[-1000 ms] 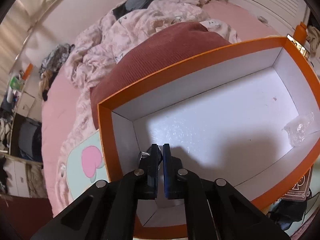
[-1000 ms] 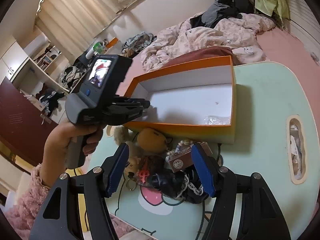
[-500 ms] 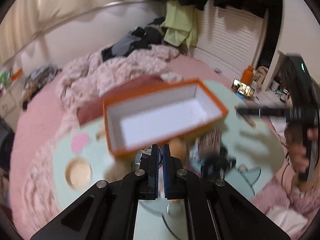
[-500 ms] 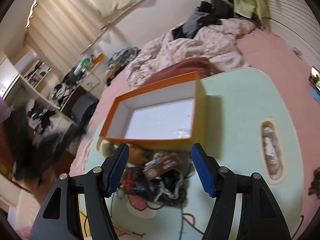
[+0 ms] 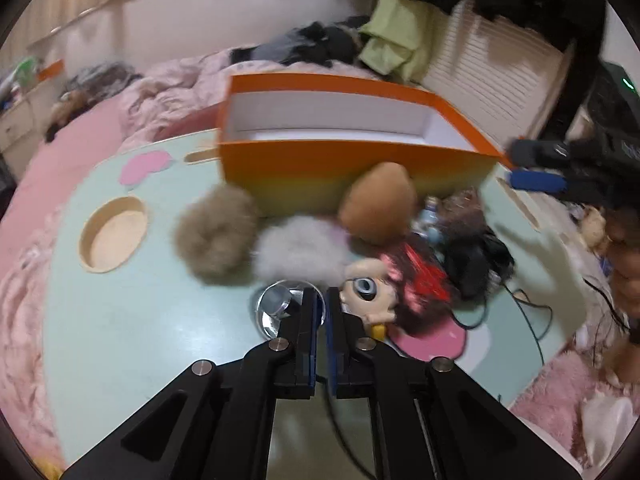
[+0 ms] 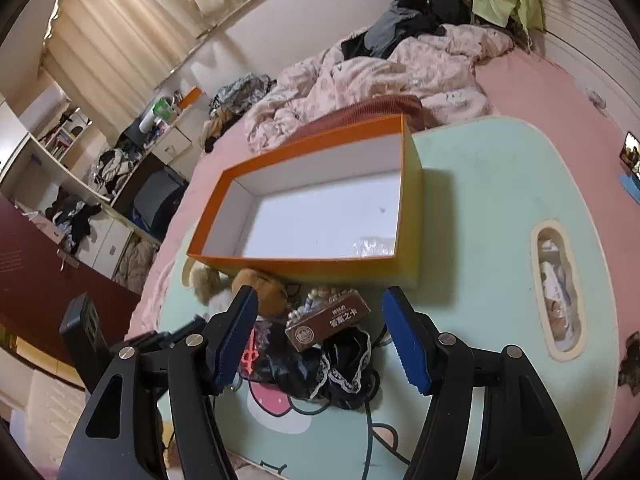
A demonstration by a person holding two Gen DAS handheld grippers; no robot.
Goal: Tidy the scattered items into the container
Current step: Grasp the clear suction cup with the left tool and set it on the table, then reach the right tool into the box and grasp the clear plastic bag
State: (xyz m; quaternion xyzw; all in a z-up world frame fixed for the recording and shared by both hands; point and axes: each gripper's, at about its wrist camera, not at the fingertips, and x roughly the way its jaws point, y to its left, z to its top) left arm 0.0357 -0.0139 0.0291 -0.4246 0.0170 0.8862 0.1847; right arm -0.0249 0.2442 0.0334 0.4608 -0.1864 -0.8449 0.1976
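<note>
A: We have the left gripper point(image 5: 325, 300) closed, nothing between its blue pads, tips low over the mint-green worktop point(image 5: 140, 320) just in front of a small clear dome point(image 5: 276, 304)

B: And the right gripper point(image 6: 318, 336) stands open and empty, hovering over the heap at the near side of the orange box point(image 6: 316, 208)

A: We see that box on the worktop with a white inside, bare but for a scrap of clear wrap point(image 6: 374, 246) in its near right corner

B: Against its near wall we count a tan pompom point(image 5: 216, 240), a white pompom point(image 5: 300, 248) and a brown plush point(image 5: 378, 208); a big-eyed doll head point(image 5: 366, 292) lies just right of the left gripper's tips

A: Under the right gripper we find a brown card box point(image 6: 328, 320) on top of black lace fabric point(image 6: 344, 364); a black cable point(image 5: 520, 312) trails off to the right
</note>
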